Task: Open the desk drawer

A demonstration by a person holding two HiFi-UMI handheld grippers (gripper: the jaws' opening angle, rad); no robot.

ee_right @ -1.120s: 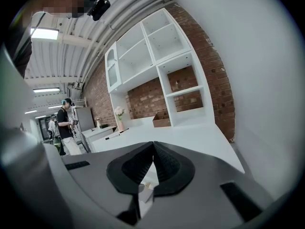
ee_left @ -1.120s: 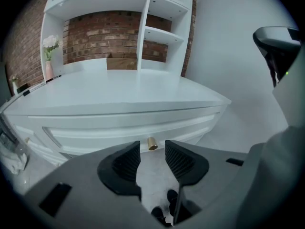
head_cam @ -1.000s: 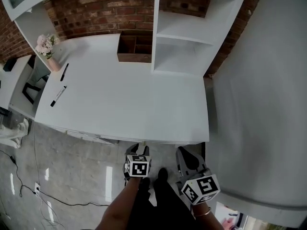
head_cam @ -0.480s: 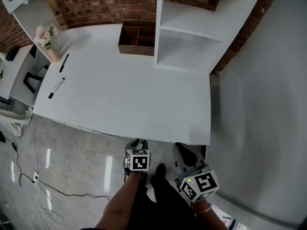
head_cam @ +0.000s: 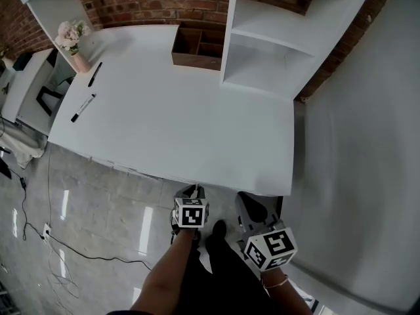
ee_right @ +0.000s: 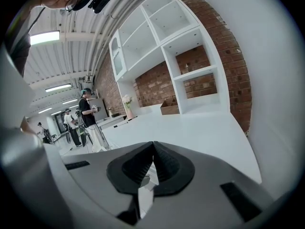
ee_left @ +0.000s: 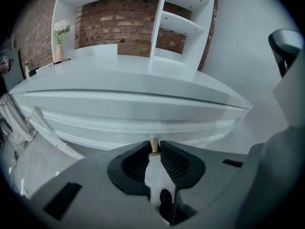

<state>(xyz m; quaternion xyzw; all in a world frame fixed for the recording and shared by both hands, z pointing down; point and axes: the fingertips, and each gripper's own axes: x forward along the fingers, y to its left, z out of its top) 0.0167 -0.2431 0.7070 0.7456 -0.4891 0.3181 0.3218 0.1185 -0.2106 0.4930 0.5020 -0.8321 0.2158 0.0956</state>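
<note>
The white desk (head_cam: 197,123) fills the head view, and its drawer front (ee_left: 133,113) spans the left gripper view under the desktop edge. A small brass knob (ee_left: 153,146) sticks out of that front. My left gripper (ee_left: 153,148) (head_cam: 193,192) is at the desk's near edge; its jaws are closing and its tips touch the knob on both sides. My right gripper (head_cam: 252,207) (ee_right: 153,144) hangs just right of it, below the desk edge, shut with nothing between its jaws.
On the desk stand a wooden organiser (head_cam: 199,46), a white shelf unit (head_cam: 275,51), a pink flower vase (head_cam: 73,44) and two pens (head_cam: 83,107). A grey wall (head_cam: 361,176) runs close on the right. A cable (head_cam: 52,235) lies on the floor. People (ee_right: 88,113) stand far off.
The left gripper's jaws have narrowed at the desk's front edge. The right gripper has sunk a little. The desk has shifted slightly in the head view.
</note>
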